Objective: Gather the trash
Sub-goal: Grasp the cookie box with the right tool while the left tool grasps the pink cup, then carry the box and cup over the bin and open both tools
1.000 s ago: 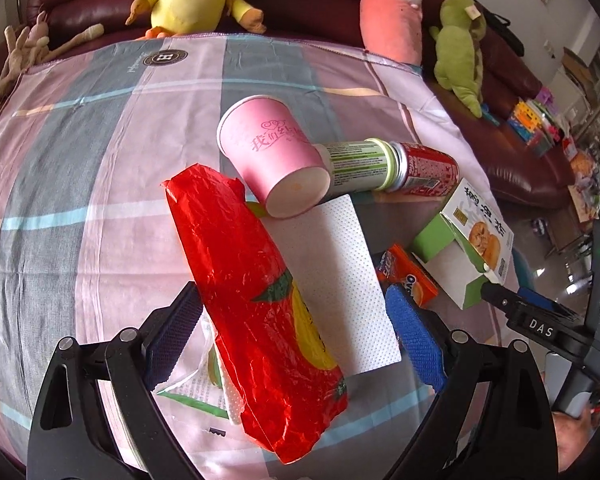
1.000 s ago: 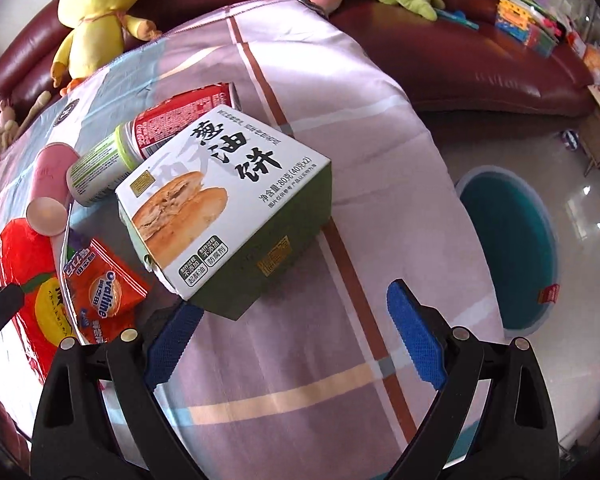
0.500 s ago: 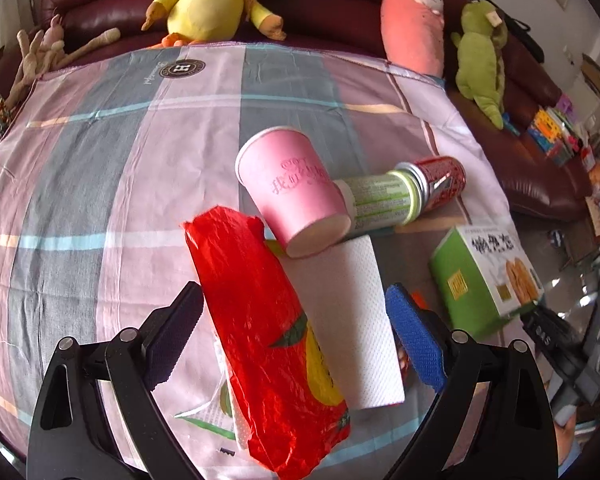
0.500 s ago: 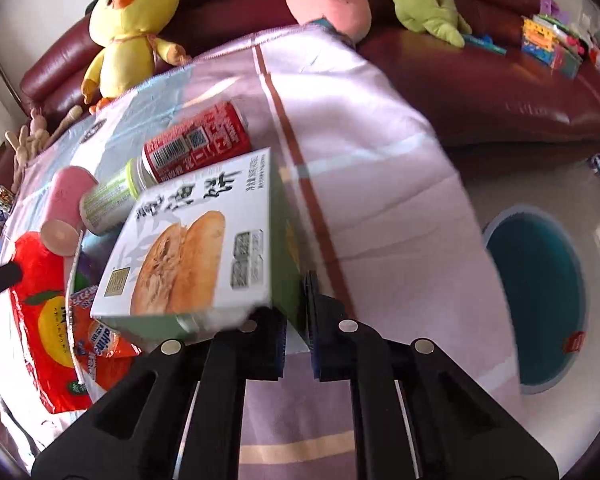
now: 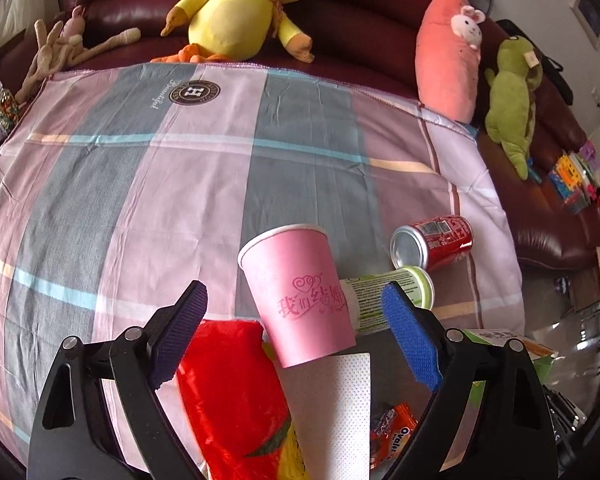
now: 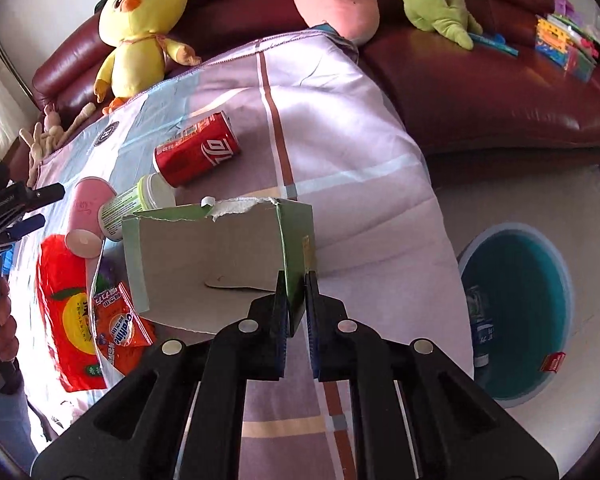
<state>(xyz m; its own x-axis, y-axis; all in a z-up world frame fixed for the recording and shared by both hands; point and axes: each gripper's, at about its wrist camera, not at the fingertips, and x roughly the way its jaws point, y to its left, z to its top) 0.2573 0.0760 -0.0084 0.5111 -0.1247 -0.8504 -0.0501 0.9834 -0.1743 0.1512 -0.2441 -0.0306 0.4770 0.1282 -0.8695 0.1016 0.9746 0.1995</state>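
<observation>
Right tongs [image 6: 296, 312]: pinched tight on one wall of the green box [image 6: 228, 256], which is lifted and tipped so its brown inside and torn top edge show.
Left tongs [image 5: 296, 328]: wide apart and closing a little, with the pink cup [image 5: 300, 296] in the gap between them; the blue pads are not touching it.
Hand: one hand [image 6: 4, 320] shows at the left edge of the right view, holding the left tool.
Pink cup: one, lying tipped on its side on the counter, its bottom resting on the white paper.
White paper [image 5: 336, 408]: one sheet, flat, near the left tongs.
Red bag [image 5: 236, 392]: one, shiny, with a yellow fruit picture, lying just left of the white paper.
Orange snack packet [image 6: 120, 328]: one, small, between the red bag and the green box.
Green tube [image 5: 388, 296]: one, on its side, touching the right of the pink cup.
Red can [image 6: 198, 154]: one, on its side, just past the green tube.
Counter [image 5: 140, 200]: covered with a pink, grey and blue striped cloth.
Trash bin [image 6: 516, 316]: one, blue and round, on the floor to the right, with some trash inside.
Soft toys: four on the far red sofa [image 6: 480, 80]: one yellow chick [image 6: 140, 36], one pink pillow [image 5: 448, 48], one green one [image 5: 512, 100], one tan one [image 5: 60, 48].
</observation>
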